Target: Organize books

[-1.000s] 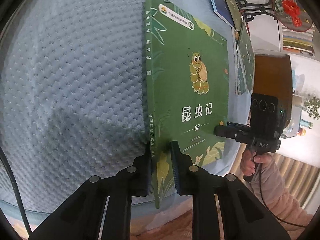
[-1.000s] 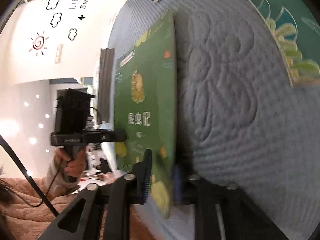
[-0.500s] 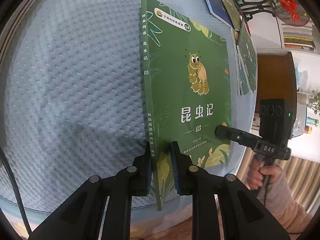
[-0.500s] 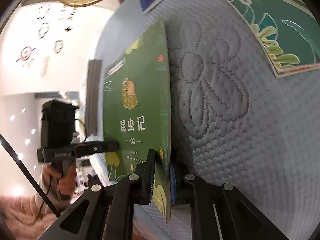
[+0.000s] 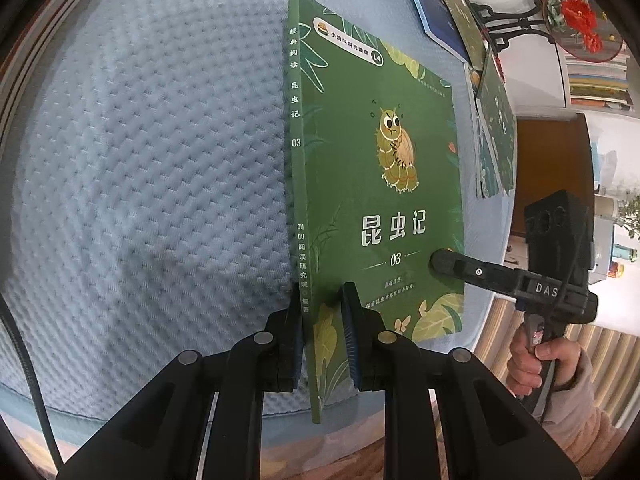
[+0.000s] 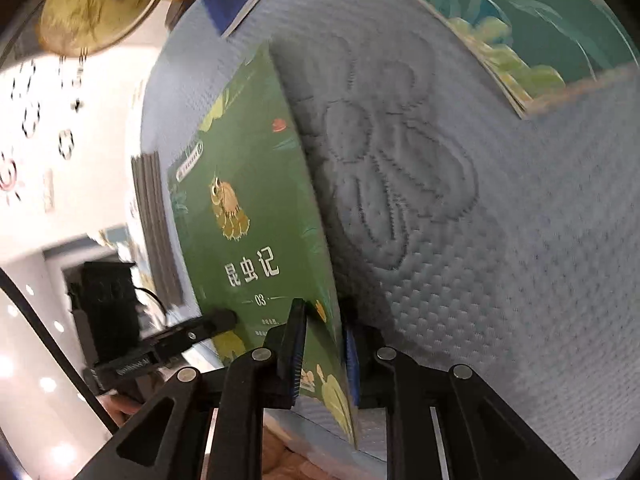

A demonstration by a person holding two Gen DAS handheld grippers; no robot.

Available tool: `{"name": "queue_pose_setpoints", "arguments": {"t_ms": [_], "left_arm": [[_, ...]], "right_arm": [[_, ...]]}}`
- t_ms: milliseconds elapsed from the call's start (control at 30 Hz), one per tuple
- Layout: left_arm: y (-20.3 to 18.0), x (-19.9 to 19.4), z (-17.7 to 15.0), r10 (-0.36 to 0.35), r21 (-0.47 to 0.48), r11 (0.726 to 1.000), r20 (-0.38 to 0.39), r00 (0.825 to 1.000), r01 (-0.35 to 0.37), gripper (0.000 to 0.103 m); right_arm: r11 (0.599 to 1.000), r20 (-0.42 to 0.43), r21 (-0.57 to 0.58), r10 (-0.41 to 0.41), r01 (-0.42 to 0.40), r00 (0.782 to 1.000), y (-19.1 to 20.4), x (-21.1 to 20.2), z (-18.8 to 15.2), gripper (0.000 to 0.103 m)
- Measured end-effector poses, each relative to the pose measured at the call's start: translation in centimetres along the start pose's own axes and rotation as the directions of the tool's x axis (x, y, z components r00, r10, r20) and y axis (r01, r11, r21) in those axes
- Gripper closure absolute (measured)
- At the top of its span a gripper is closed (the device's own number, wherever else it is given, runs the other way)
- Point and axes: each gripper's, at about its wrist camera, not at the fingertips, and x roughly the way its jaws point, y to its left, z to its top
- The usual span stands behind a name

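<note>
White wall (image 6: 36,208) with doodle decals beside a quilted blue mattress (image 5: 152,184).

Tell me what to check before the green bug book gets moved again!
1. Left tongs clamped on the green paperback insect book near its spine: ok.
2. Right tongs gripping firmly: not ok; the jaws are opening, with the book's corner between them and a gap at one pad.
3. Book lifted off the pale blue quilted mattress: ok; it hangs tilted above it.
4. Book's cover bent or torn: cannot tell; only the front shows.
5. Teal leaf-patterned book clear of the path: ok; it lies apart, near the mattress edge.
</note>
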Motion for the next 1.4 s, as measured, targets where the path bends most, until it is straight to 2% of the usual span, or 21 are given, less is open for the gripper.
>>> {"name": "queue_pose_setpoints", "arguments": {"t_ms": [200, 267, 367, 533, 767, 800, 1033, 1400], "left_arm": [[-0.3, -0.2, -0.9, 0.019, -0.037, 0.999, 0.047, 0.999, -0.017, 0.084], [-1.0, -0.3, -1.3, 0.051, -0.016, 0.999, 0.077, 0.996, -0.05, 0.085], [-2.2, -0.7, -1.6, 0.122, 0.019, 0.992, 0.117, 0.986, -0.125, 0.086], [-2.5, -2.2, -1.6, 0.115, 0.022, 0.993, 0.134, 0.984, -0.119, 0.087], [-2.6, -3.9, -1.8, 0.157, 0.103, 0.979, 0.159, 0.975, -0.174, 0.087], [-2.5, -4.2, -1.9, 0.144, 0.103, 0.981, 0.161, 0.976, -0.162, 0.087], [-2.8, -5.5, -1.0, 0.147, 0.108, 0.98, 0.161, 0.976, -0.166, 0.087], [-5.2, -8.3, -0.5, 0.146, 0.237, 0.953, 0.187, 0.971, -0.189, 0.087]], "right_arm": [[0.995, 0.078, -0.025, -0.098, 0.1, 0.992, 2.1, 0.3, -1.2, 0.085], [0.981, 0.128, -0.091, -0.158, 0.17, 0.979, 3.7, 0.4, -1.8, 0.085], [0.953, 0.214, -0.183, -0.202, 0.242, 0.956, 5.7, 0.0, -3.0, 0.088], [0.964, 0.243, -0.176, -0.154, 0.2, 0.958, 6.7, -0.8, -3.5, 0.092], [0.933, 0.288, -0.269, -0.157, 0.237, 0.945, 8.6, -1.2, -5.9, 0.092], [0.931, 0.297, -0.273, -0.16, 0.245, 0.941, 9.0, -1.2, -6.2, 0.092], [0.939, 0.332, -0.255, -0.139, 0.23, 0.933, 10.2, -1.7, -7.4, 0.092], [0.948, 0.435, -0.212, -0.127, 0.238, 0.892, 12.6, -4.2, -10.4, 0.092]]}}
